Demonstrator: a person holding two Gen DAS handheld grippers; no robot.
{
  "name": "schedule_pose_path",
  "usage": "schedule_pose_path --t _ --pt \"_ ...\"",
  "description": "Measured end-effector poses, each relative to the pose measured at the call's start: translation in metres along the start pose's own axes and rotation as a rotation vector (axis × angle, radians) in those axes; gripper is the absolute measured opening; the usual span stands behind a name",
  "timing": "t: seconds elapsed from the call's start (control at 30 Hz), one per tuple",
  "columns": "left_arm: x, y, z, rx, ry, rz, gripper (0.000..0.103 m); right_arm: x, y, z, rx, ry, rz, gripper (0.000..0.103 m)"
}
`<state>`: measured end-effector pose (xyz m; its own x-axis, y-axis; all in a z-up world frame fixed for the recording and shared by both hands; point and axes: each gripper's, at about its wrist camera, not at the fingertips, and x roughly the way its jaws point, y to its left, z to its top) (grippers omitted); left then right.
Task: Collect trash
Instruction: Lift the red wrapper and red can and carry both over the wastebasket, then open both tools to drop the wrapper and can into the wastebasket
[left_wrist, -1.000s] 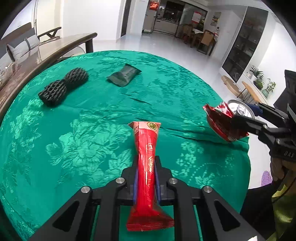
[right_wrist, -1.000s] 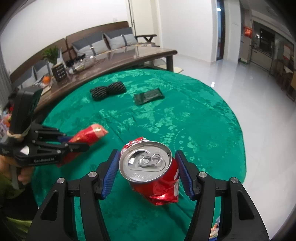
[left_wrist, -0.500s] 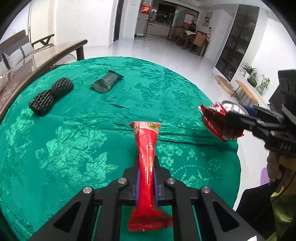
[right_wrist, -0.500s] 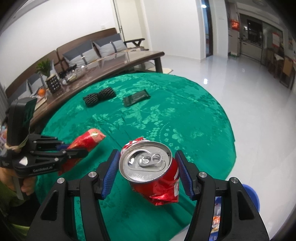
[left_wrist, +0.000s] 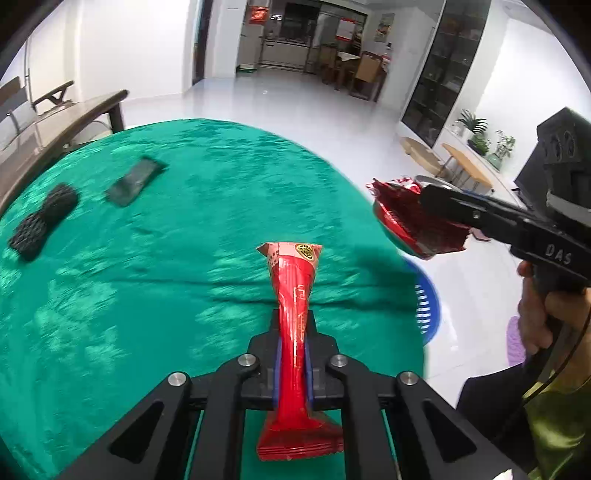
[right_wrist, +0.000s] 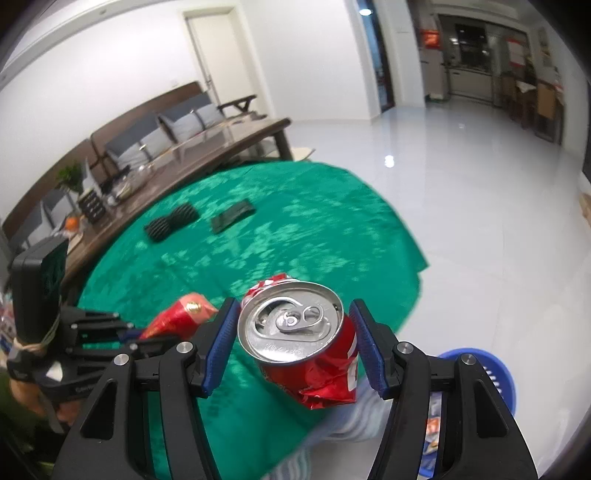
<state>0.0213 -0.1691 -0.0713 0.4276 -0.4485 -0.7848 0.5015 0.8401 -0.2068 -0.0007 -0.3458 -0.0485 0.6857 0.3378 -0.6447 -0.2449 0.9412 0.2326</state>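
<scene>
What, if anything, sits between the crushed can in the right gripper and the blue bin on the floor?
Nothing visible. The crushed can hangs past the table's edge, with the blue bin below and right of it across open floor.

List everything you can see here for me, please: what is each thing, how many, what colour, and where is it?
snack wrapper: one, red, clamped upright in the left gripper
crushed can: one, red with a silver top, between the right gripper's pads, past the table edge
foam nets: two, black, side by side at the far left of the cloth
flat packet: one, dark green, lying on the cloth beside the nets
tablecloth: one, green with a flower pattern, over the round table
basket: one, blue, on the floor by the table edge
wooden table: one, brown, behind the round table
left gripper: one, black, shut on the wrapper
right gripper: one, black with blue pads, holding the can
hand: one, on the right gripper's handle
</scene>
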Motion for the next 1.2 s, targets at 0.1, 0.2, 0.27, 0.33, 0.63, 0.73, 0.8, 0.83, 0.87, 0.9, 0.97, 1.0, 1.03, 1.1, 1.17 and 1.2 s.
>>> schedule_pose_path --t 0.1,0.2,0.27,0.33,0.63,0.73,0.8,0.83,0.87,0.9,0.97,1.0,1.03,1.1,1.17,1.2 --pt "0.008 -0.028 0.014 0.022 -0.001 -0.051 0.009 -0.015 -0.027 -0.004 0.055 -0.008 -0.048 0.063" --pt "0.021 -0.063 0.030 0.052 0.006 -0.105 0.009 -0.035 -0.061 -0.009 0.099 -0.010 -0.140 0.063" --pt "0.034 -0.088 0.039 0.083 0.015 -0.134 0.009 -0.046 -0.087 -0.014 0.147 -0.003 -0.204 0.063" --pt "0.051 -0.114 0.046 0.116 0.034 -0.158 0.009 -0.056 -0.119 -0.024 0.209 0.012 -0.273 0.063" --pt "0.152 -0.190 0.052 0.167 0.162 -0.204 0.009 -0.060 -0.209 -0.071 0.431 0.092 -0.403 0.063" --pt "0.179 -0.200 0.051 0.157 0.191 -0.206 0.009 -0.056 -0.232 -0.083 0.488 0.116 -0.424 0.063" --pt "0.188 -0.202 0.048 0.149 0.204 -0.209 0.009 -0.053 -0.243 -0.088 0.513 0.123 -0.426 0.063" --pt "0.197 -0.203 0.048 0.147 0.213 -0.207 0.009 -0.052 -0.246 -0.090 0.521 0.124 -0.425 0.063" --pt "0.202 -0.204 0.047 0.148 0.216 -0.204 0.009 -0.051 -0.250 -0.092 0.535 0.126 -0.422 0.063" --pt "0.206 -0.205 0.047 0.149 0.219 -0.201 0.009 -0.050 -0.253 -0.094 0.546 0.127 -0.416 0.063" --pt "0.218 -0.208 0.048 0.154 0.220 -0.204 0.010 -0.046 -0.260 -0.097 0.567 0.127 -0.404 0.063" --pt "0.226 -0.209 0.049 0.155 0.217 -0.213 0.014 -0.044 -0.263 -0.099 0.583 0.127 -0.392 0.064" --pt "0.232 -0.210 0.048 0.156 0.223 -0.211 0.032 -0.045 -0.267 -0.100 0.596 0.128 -0.385 0.066" --pt "0.239 -0.207 0.049 0.138 0.223 -0.182 0.055 -0.042 -0.272 -0.101 0.635 0.122 -0.369 0.081" --pt "0.234 -0.200 0.051 0.117 0.200 -0.179 0.055 -0.049 -0.275 -0.100 0.657 0.101 -0.364 0.083" --pt "0.229 -0.197 0.053 0.107 0.192 -0.183 0.055 -0.053 -0.275 -0.099 0.655 0.087 -0.366 0.083"
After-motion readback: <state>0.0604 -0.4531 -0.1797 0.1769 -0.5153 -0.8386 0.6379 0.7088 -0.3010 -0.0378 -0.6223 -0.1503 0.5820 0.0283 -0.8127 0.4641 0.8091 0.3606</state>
